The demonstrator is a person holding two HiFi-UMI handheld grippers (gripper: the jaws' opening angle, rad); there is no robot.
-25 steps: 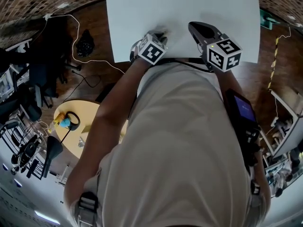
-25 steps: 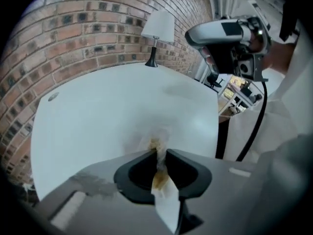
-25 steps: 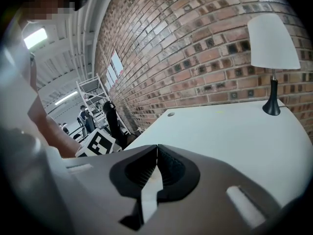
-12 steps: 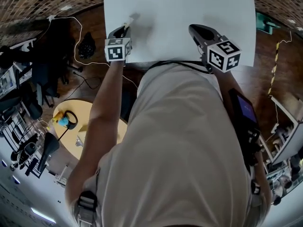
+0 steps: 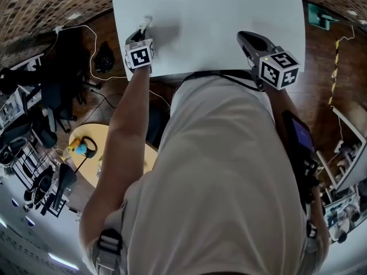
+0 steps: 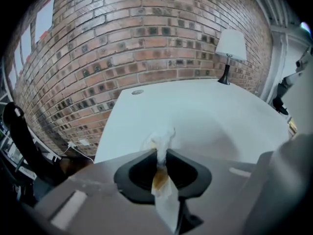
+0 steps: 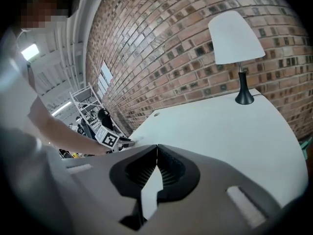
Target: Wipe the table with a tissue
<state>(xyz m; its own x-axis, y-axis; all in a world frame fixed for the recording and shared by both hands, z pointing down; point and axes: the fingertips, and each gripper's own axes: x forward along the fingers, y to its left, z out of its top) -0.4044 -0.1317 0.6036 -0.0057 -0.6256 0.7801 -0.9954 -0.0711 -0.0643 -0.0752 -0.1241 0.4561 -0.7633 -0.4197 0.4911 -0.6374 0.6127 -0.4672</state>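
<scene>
Left tongs (image 6: 161, 155) pinched tight on stained tissue (image 6: 159, 138), at near-left corner of desk (image 5: 229, 10). Right tongs (image 7: 156, 148) closed, empty, over desk. Wiping likely midway; remaining area unclear, no dirt visible.

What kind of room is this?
Probably a workshop or lab corner: a red-brown brick wall, a plain white table with a white-shaded black lamp, and loose white cables and black gear on the wooden floor.

i saw a white table (image 5: 229, 16), a white tissue (image 6: 159, 140) stained brown, a red-brown brick wall (image 6: 146, 38) with pale mortar, and a lamp (image 7: 235, 40) with white shade, black base. the grey left gripper (image 6: 161, 155) and right gripper (image 7: 156, 148) had black jaws.
</scene>
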